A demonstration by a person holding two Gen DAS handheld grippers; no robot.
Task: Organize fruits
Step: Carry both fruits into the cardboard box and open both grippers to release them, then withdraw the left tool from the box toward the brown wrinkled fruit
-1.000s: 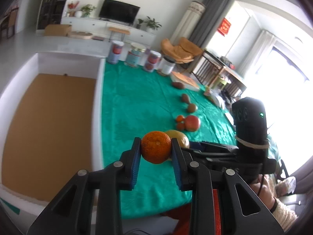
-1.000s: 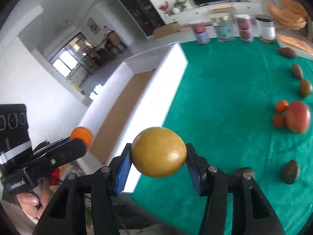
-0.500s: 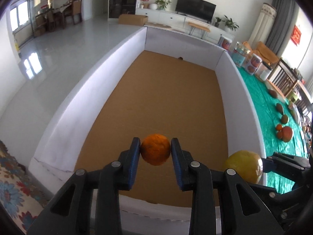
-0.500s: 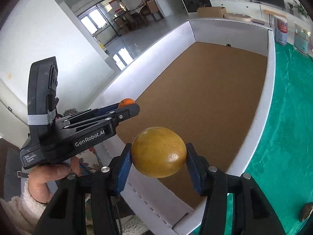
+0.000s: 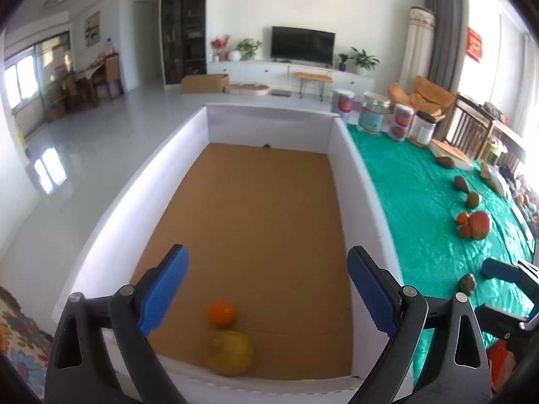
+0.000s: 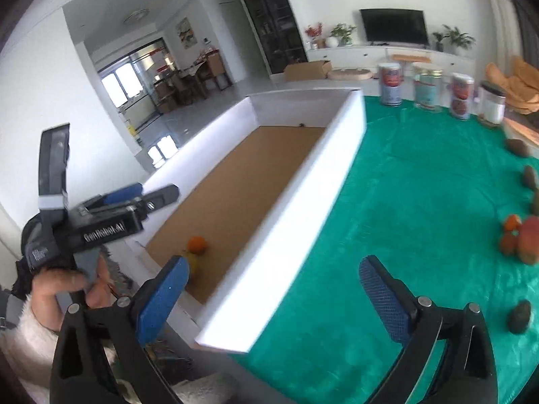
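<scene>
Two fruits, an orange (image 5: 221, 313) and a yellow fruit (image 5: 230, 353), lie touching at the near end of the white box (image 5: 357, 181). Both the left tongs (image 5: 267, 289) and right tongs (image 6: 273, 294) are opening, nothing between them. Remaining fruits (image 6: 520, 240) are seen rightward on the green-clothed counter (image 6: 421, 202), nearer the right tongs, in a living room.

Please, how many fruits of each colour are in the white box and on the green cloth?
Small round orange fruits: 3
Large round yellow fruit: 1
Large red fruit: 1
Dark brownish oval fruits: 4
Total: 9
</scene>
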